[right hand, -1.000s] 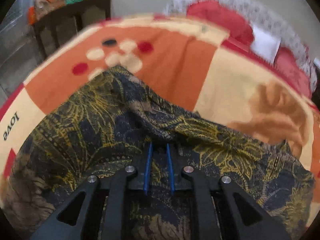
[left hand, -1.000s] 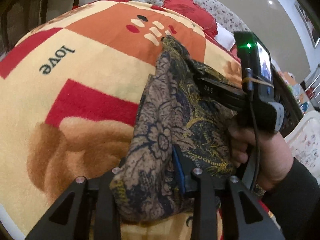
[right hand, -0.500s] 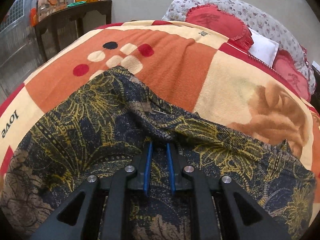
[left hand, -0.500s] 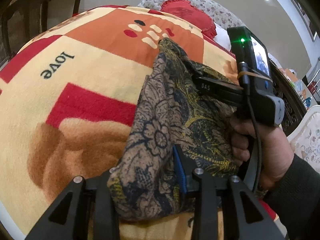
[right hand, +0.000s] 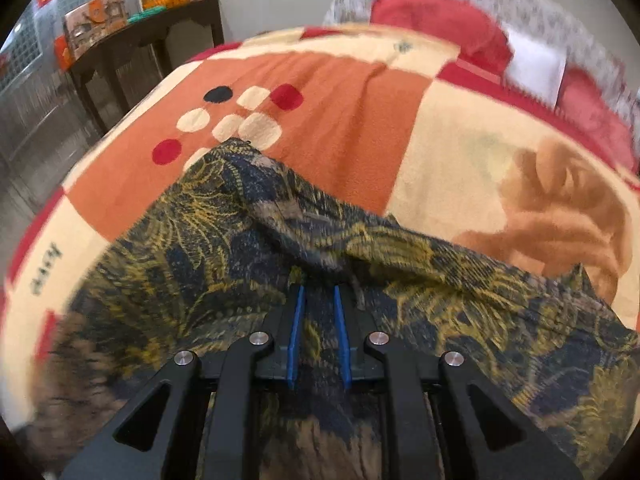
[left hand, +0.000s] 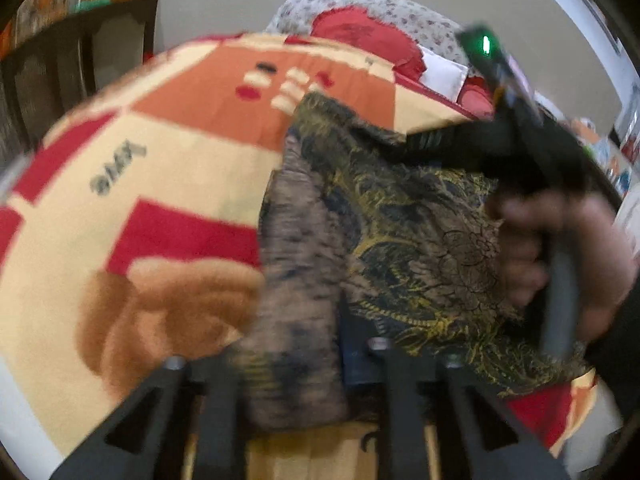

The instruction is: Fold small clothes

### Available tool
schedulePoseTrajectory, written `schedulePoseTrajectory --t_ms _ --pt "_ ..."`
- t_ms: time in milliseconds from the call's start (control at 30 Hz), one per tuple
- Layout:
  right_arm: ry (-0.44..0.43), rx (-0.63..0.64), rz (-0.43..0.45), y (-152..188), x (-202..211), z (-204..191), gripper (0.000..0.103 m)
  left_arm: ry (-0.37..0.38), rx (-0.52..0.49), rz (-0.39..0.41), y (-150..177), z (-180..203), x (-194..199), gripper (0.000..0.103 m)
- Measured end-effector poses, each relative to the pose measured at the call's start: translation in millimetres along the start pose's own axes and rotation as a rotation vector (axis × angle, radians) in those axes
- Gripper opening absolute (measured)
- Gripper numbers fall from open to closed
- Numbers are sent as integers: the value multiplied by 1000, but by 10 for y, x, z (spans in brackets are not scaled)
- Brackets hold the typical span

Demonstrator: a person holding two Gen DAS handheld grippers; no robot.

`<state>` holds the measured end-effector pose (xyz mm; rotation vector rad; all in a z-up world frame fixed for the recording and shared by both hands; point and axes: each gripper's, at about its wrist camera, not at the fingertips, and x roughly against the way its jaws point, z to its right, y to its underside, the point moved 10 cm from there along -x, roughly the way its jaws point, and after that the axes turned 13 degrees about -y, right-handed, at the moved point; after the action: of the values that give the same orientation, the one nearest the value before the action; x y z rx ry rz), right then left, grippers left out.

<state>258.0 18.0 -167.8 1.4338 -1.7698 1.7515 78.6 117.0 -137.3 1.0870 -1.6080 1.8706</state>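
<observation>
Ceiling spots glare at 12 to 1 o'clock in the left wrist view, giving even, fairly bright indoor light with soft shadows. That view is smeared throughout; the cloth and hand are blurred. The right wrist view is sharper at centre, smeared at 2 and 8 o'clock. Fisheye bending bows the blanket, and black vignette rings both views.

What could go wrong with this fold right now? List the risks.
1. The left gripper pinches a thick bunched wad of the patterned garment; layers may slip out unevenly.
2. The right gripper holds only a ridge, so the fold could land crooked on the blanket.
</observation>
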Motion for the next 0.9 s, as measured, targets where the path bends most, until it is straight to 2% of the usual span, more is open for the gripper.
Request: schedulePoseTrajectory --t_ms 67,133,200,333,433,500,633,733,833,867,900 --pt "-18 26 34 -167 249 -62 19 -47 -34 65 -52 75 129 14" --pt "-46 37 43 -299 426 -125 32 -107 -116 157 -105 224 290 14" --pt "-120 10 16 -390 528 -201 55 -135 -184 217 -121 387 392 14" --pt "-281 -80 -49 -464 538 -355 59 -130 -263 277 -100 644 478 14" --pt "-319 -108 -69 -483 431 -459 59 -91 -287 303 -79 749 550 14" --pt "-300 -97 -108 -470 303 -522 59 -81 -314 327 -67 799 587 14" --pt "-239 -33 -184 -449 104 -646 59 -76 -327 320 -68 810 562 14" --pt "-201 29 -210 -423 58 -711 59 -70 -329 317 -70 819 545 14" --pt "-126 95 -251 -345 -12 -690 59 -59 -342 324 -52 877 551 14" --pt "-89 116 -258 -326 -32 -658 57 -53 -346 327 -42 903 567 14" --pt "-59 130 -262 -311 -46 -618 44 -48 -347 329 -31 924 586 14"
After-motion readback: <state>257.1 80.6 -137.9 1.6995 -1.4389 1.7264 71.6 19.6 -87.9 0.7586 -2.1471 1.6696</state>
